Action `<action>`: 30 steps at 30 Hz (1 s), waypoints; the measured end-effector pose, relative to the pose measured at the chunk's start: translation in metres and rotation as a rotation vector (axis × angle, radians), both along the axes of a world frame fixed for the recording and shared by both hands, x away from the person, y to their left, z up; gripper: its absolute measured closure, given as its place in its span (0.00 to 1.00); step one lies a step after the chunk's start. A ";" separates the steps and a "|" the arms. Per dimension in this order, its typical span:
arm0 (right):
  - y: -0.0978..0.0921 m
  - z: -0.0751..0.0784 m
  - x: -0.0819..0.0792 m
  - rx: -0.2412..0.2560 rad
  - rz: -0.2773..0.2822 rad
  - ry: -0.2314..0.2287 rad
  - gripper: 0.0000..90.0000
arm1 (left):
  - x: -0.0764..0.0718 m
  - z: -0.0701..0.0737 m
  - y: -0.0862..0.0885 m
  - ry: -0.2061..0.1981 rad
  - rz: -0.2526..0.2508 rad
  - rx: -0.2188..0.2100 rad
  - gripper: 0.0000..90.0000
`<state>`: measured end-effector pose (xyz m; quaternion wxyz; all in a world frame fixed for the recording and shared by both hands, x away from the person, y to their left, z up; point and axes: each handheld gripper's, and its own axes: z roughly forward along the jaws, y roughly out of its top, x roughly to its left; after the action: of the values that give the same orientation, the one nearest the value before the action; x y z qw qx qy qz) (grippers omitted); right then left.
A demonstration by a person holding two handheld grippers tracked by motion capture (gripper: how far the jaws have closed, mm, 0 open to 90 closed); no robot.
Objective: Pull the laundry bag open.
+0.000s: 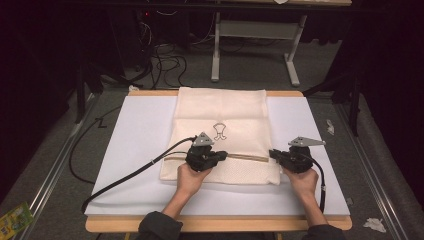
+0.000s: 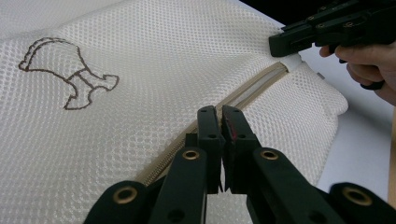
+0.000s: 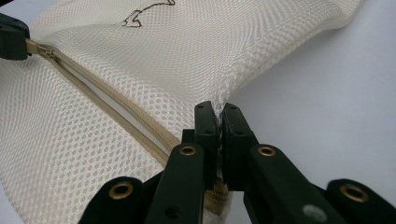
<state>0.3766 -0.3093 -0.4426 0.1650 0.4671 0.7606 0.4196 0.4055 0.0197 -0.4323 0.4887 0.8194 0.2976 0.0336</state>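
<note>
With the right gripper (image 3: 217, 116) clamped on the mesh bag's (image 1: 220, 115) edge and the left gripper (image 2: 218, 122) pinching its zipper (image 2: 254, 91) between them, a hard tug could tear mesh.

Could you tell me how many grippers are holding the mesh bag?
2: the left gripper is shut at the zipper near the middle of the mesh bag, and the right gripper pinches its right edge.
</note>
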 end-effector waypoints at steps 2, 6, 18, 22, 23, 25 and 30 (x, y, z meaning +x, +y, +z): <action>0.001 0.000 0.000 0.000 -0.002 0.002 0.98 | 0.000 -0.002 0.000 0.004 -0.001 -0.002 0.97; 0.002 0.000 0.000 -0.006 -0.008 0.000 0.98 | -0.001 0.000 0.003 -0.006 0.006 0.003 0.97; 0.006 -0.004 0.003 -0.006 0.000 0.005 0.98 | -0.001 0.002 0.022 -0.011 0.037 -0.001 0.97; 0.006 -0.005 0.003 -0.001 0.001 0.003 0.98 | -0.001 0.002 0.023 -0.010 0.042 -0.003 0.97; 0.006 -0.005 0.003 -0.007 -0.002 0.002 0.98 | -0.001 0.002 0.024 -0.008 0.045 -0.005 0.97; 0.006 -0.004 0.003 -0.007 -0.004 0.002 0.98 | -0.001 0.002 0.027 -0.013 0.055 -0.004 0.97; 0.005 -0.004 0.003 -0.006 -0.002 -0.003 0.98 | 0.000 0.003 0.034 -0.008 0.066 -0.016 0.97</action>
<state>0.3799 -0.3045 -0.4469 0.1681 0.4666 0.7611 0.4180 0.4056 0.0541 -0.4293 0.4950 0.8051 0.3229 0.0508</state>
